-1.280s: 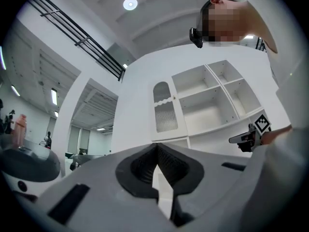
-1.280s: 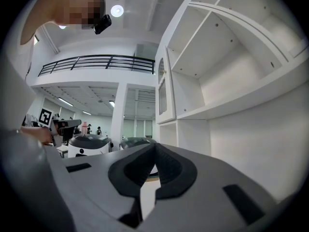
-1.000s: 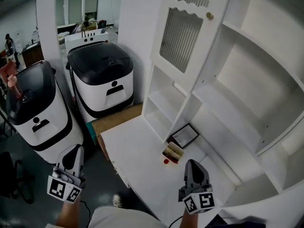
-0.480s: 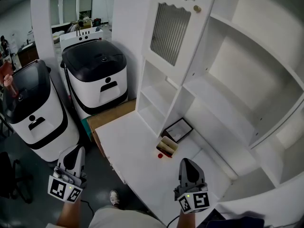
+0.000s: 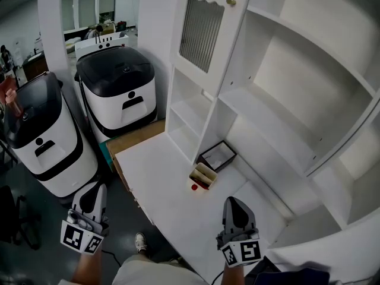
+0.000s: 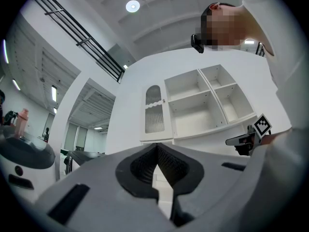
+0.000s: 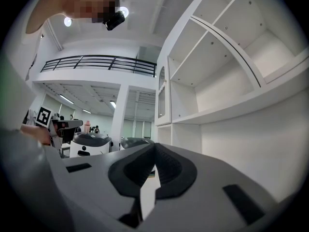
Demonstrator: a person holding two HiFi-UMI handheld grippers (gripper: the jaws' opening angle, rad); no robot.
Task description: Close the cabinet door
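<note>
The white cabinet door has ribbed glass and a small brass knob. It stands swung out from the shelf unit at the top of the head view. My left gripper is low at the left, over the floor beside the counter, shut and empty. My right gripper hangs over the white counter, jaws together with nothing in them. Both are far below the door. The left gripper view shows the door beyond my shut left gripper. The right gripper view shows it edge-on past my shut right gripper.
Two white-and-black machines stand on the floor to the left. A brown box sits by the counter's end. A framed picture, a small open box and a red bit lie on the counter. Open shelves fill the right.
In the head view the cabinet and counter have shifted left and up as both hands moved across. Both grippers stay low in the picture with jaws together.
</note>
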